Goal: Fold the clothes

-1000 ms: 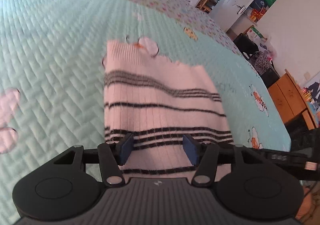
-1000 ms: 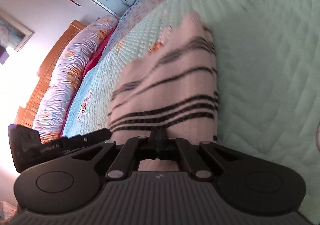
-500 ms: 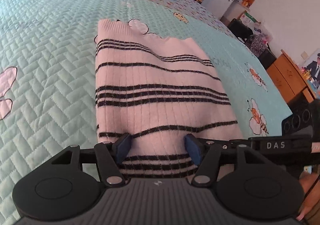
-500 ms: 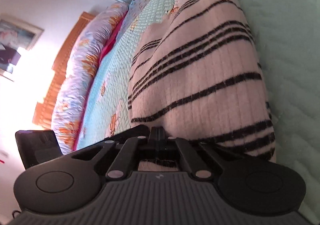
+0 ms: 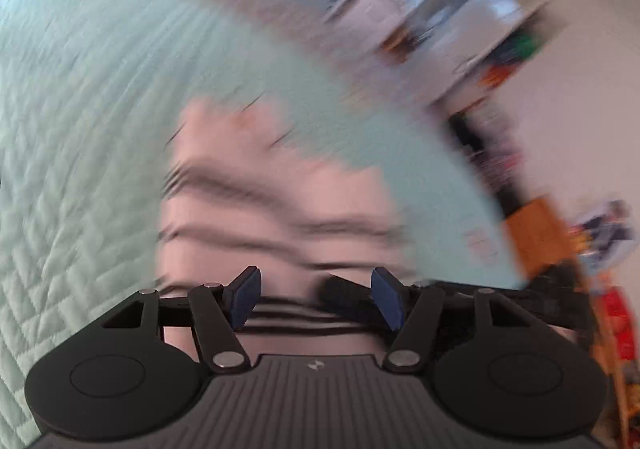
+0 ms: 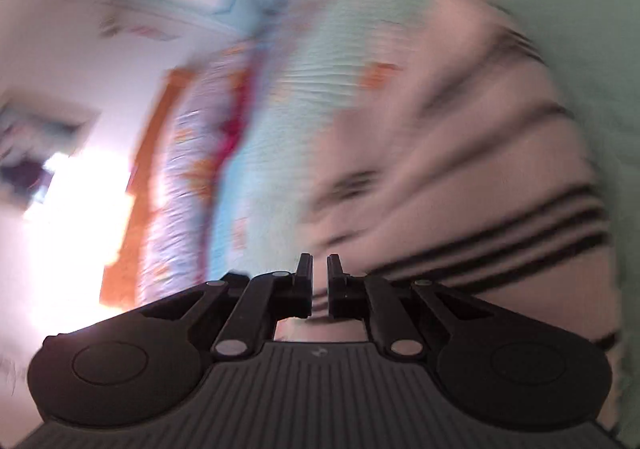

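- Left wrist view: the sweater [image 5: 276, 217] lies on the quilt [image 5: 80, 129] at frame centre, just beyond the left gripper [image 5: 316, 299].
- Furniture [image 5: 536, 233] fills the right edge.
- Right wrist view: the sweater occupies the right half, pillows [image 6: 192, 169] centre-left.

Pink sweater [image 5: 276, 201], black stripes, apparently folded, lying on bed

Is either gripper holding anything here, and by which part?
Nothing is held: the left gripper is wide open over the striped pink knitted garment, and the right gripper shows a small empty gap.
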Demonstrator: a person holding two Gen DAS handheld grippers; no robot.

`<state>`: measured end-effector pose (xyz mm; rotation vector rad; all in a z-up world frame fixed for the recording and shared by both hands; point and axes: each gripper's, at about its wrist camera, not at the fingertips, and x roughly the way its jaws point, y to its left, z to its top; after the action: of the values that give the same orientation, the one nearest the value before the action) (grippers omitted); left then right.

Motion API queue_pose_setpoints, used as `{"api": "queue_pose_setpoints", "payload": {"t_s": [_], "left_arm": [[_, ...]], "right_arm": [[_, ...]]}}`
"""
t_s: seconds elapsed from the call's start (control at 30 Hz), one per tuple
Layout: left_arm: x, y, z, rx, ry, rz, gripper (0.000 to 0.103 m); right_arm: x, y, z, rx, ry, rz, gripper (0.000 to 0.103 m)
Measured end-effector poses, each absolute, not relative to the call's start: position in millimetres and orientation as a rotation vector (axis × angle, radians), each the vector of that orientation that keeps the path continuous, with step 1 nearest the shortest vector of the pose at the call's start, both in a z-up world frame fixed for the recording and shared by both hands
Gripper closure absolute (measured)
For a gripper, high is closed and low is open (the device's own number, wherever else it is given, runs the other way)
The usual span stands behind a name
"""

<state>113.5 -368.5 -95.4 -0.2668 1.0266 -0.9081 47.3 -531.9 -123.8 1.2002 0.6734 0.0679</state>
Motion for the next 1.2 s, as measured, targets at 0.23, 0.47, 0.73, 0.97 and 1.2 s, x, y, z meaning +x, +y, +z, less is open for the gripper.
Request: {"api": "queue_pose_setpoints", "payload": {"t_s": [0.23,0.47,0.73,0.97,1.2], "left_arm": [[115.1,-353.1,-74.3,-0.28,1.026,-0.923,0.049],[146.6,-367.6,-62.7,-0.381,0.984,-0.865,0.038],[173.5,-383.4,-88.1,-0.377,1.102,-0.874,0.036],[193.6,-404.3,-98.7,-0.438,1.163,-0.905,0.045],[156.5,-358.5,-101.3,-0.555,1.204,-0.868,0.033]], "right_arm": [[38.9,-539.6,-136.9,1.248,0.629,0.072,0.103],[43.7,-566.9,-117.8,1.254,0.555,0.023,0.092],[52.9,-583.3,-123.9,1.278,0.598,-0.021,0.09],[51.9,-611.9,-159.2,1.389,0.54,-0.111,0.103],[-11.3,-595.6,-97.8,1.201,0.439,-0.113,0.055]]}}
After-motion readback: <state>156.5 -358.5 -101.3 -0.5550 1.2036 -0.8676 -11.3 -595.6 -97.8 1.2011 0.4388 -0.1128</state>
